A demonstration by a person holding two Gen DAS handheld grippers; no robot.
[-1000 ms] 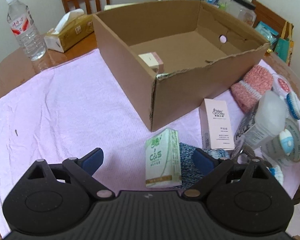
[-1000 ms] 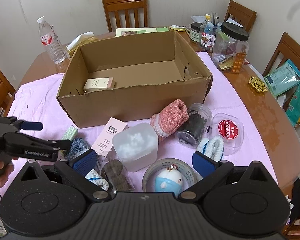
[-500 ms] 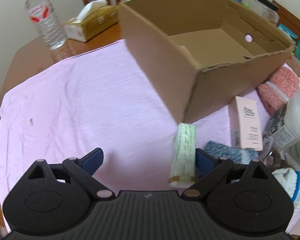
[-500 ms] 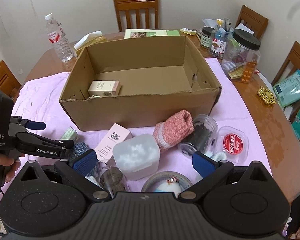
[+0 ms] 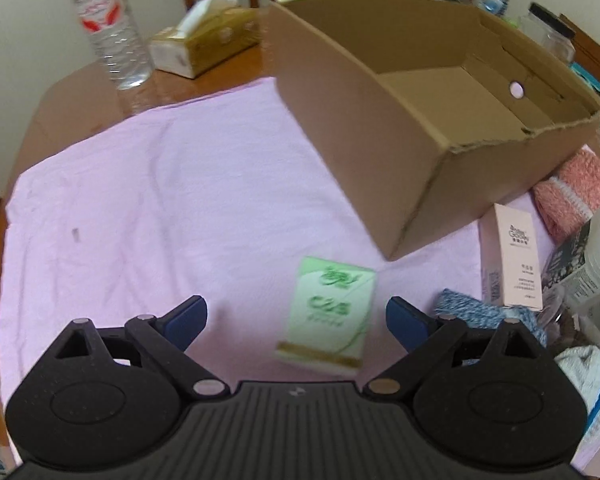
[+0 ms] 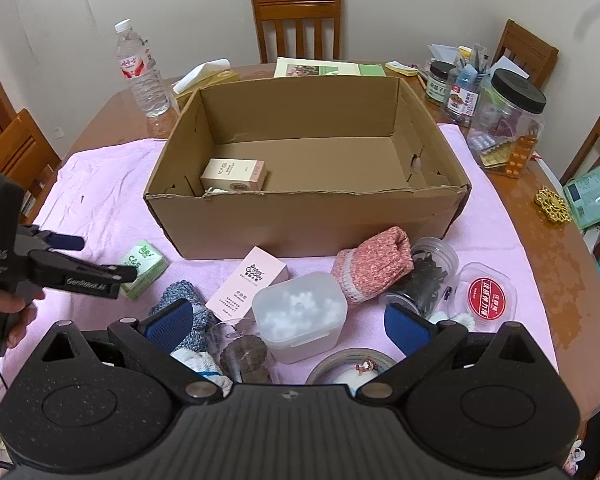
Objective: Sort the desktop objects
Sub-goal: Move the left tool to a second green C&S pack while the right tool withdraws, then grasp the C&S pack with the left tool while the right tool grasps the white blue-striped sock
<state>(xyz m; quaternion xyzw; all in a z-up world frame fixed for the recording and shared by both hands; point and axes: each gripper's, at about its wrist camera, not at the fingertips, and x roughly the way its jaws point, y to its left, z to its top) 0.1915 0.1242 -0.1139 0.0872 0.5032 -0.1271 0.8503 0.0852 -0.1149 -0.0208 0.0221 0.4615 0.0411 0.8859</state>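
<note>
Left gripper spread wide, blue pads clear of the green tissue pack lying flat on the pink cloth between them, near the corner of the cardboard box. Right gripper likewise wide, gripping nothing, poised over the plastic tub and the pink carton. Since a second ago: tissue pack shifted from beside the right pad towards the middle of the left jaws, now face up. Left gripper angled steeply down, held in a hand at the left.

One cardboard box; one water bottle; four chairs.
</note>
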